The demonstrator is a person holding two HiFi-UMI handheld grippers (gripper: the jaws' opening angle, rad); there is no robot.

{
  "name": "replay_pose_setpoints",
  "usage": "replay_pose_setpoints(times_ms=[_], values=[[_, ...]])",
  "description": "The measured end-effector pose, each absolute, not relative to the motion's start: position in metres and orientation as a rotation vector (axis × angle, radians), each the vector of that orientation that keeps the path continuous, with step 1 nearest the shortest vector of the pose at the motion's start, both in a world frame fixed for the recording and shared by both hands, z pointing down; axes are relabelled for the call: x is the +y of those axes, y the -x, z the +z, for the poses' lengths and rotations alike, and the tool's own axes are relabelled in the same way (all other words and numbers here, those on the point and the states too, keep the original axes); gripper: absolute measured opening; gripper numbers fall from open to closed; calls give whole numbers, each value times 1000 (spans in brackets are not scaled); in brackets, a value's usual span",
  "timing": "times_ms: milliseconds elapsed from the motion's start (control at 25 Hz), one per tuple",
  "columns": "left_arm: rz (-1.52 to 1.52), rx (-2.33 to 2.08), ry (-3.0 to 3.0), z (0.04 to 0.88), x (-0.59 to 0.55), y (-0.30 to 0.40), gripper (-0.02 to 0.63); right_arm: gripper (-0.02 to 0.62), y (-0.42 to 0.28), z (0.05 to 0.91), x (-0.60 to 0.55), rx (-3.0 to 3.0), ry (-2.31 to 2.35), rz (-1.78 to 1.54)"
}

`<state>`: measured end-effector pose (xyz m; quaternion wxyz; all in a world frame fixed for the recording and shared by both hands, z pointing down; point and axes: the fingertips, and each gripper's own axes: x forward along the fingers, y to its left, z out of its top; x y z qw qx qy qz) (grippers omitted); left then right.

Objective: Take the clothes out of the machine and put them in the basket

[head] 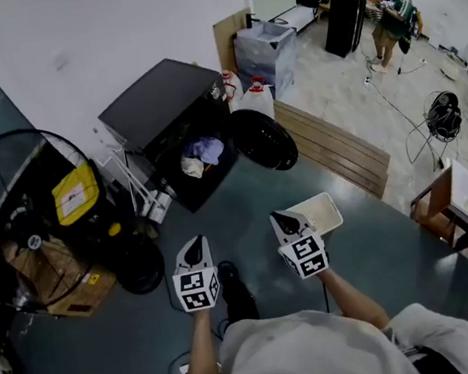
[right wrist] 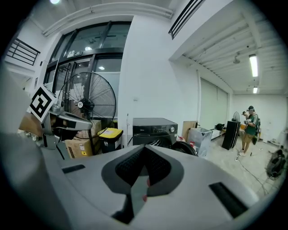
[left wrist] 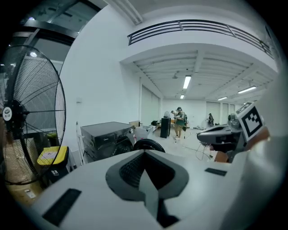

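Note:
A black front-loading washing machine [head: 162, 105] stands by the white wall with its round door [head: 263, 139] swung open. Clothes [head: 202, 154], pale purple and cream, lie in the drum opening. On the floor by my right gripper [head: 283, 221] sits a white basket [head: 322, 211] with nothing in it. My left gripper [head: 194, 249] is held beside the right one, both well short of the machine and pointing toward it. The machine [left wrist: 104, 134] [right wrist: 153, 128] stands ahead in both gripper views. Left gripper [left wrist: 145, 155] and right gripper [right wrist: 144, 150] are shut with nothing held.
A large floor fan [head: 9, 183], a yellow-lidded bin [head: 75, 194] and a cardboard box [head: 69, 290] stand left of the machine. A clear plastic bin [head: 265, 50] and wooden planks [head: 334, 147] lie to its right. A person [head: 390, 17] stands far back. A chair [head: 461, 203] is at the right.

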<state>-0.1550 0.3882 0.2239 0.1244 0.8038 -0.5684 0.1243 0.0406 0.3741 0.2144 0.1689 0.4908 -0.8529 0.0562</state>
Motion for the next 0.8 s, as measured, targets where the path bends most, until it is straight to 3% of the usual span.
replay_pose_setpoints(times_ms=[800], values=[[368,-1509,-2421,225,107,247,20,23,61,221,127,-2319,-1457,210]])
